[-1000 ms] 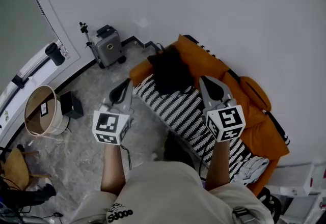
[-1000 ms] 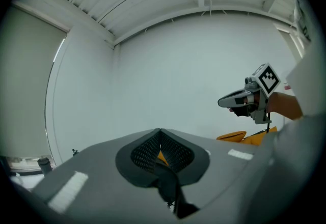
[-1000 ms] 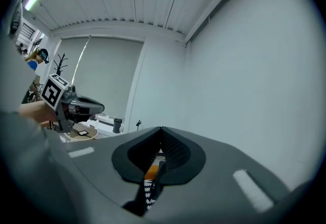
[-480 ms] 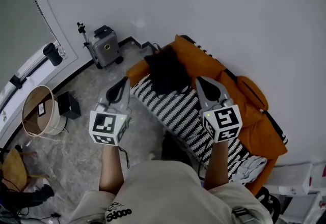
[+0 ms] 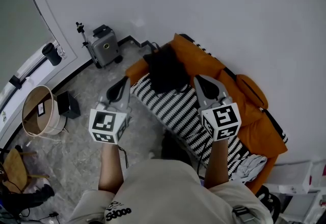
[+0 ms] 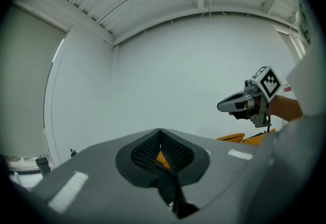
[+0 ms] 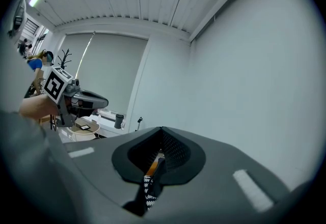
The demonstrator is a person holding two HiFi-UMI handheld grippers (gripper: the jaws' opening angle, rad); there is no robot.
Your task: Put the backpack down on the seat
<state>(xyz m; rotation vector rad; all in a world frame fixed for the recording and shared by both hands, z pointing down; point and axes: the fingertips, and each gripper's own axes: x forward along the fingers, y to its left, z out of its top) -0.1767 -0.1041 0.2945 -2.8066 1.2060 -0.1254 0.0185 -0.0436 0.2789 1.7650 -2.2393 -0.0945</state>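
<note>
The black backpack (image 5: 164, 70) lies on the far end of the seat, on the black-and-white striped cover (image 5: 175, 111) of an orange sofa (image 5: 204, 62). Both grippers are held up in front of the person, apart from the backpack. My left gripper (image 5: 123, 83) is over the floor beside the sofa, its jaws shut with nothing between them. My right gripper (image 5: 199, 80) hovers above the striped seat, just right of the backpack, also shut and empty. In the left gripper view my own closed tip (image 6: 160, 130) points at the white wall, with the right gripper (image 6: 221, 106) at the right.
A grey wheeled case (image 5: 104, 45) stands by the wall at the left. A round wooden basket (image 5: 41, 111) and a black box (image 5: 69, 105) sit on the stone floor. An orange cushion (image 5: 253, 91) and a pale bundle (image 5: 249, 167) lie at the sofa's near end.
Both grippers have drifted slightly up and left in the head view. Their jaws stay shut, and the backpack has not moved on the sofa.
</note>
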